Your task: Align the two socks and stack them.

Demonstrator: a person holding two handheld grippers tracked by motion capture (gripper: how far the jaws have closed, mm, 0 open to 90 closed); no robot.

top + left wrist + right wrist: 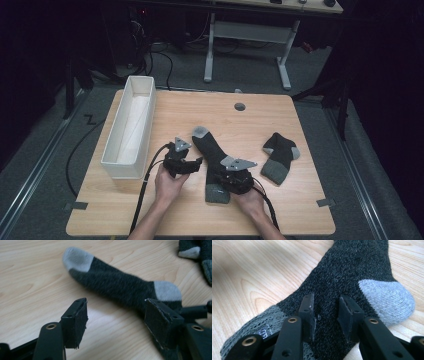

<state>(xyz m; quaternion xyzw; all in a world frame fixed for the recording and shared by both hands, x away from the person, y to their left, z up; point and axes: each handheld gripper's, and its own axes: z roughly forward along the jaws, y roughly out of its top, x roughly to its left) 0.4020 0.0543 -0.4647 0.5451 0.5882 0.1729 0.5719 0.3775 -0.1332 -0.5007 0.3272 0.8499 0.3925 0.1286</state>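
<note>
The long sock [212, 156] lies flat mid-table; the right gripper [326, 315] rests on its leg near the heel, jaws partly apart with knit between them, though I cannot tell if they pinch it; the left gripper [115, 322] hangs wide open and empty just beside the sock; a shallow bite could let the fabric slip out; two socks in all, the second sock [280, 156] crumpled apart, plus one white bin [119, 167].

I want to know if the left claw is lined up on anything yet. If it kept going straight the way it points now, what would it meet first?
Probably bare table first, then the long dark sock lying across its line. The left claw stands open with nothing between its pads; depth is hard to judge.
</note>
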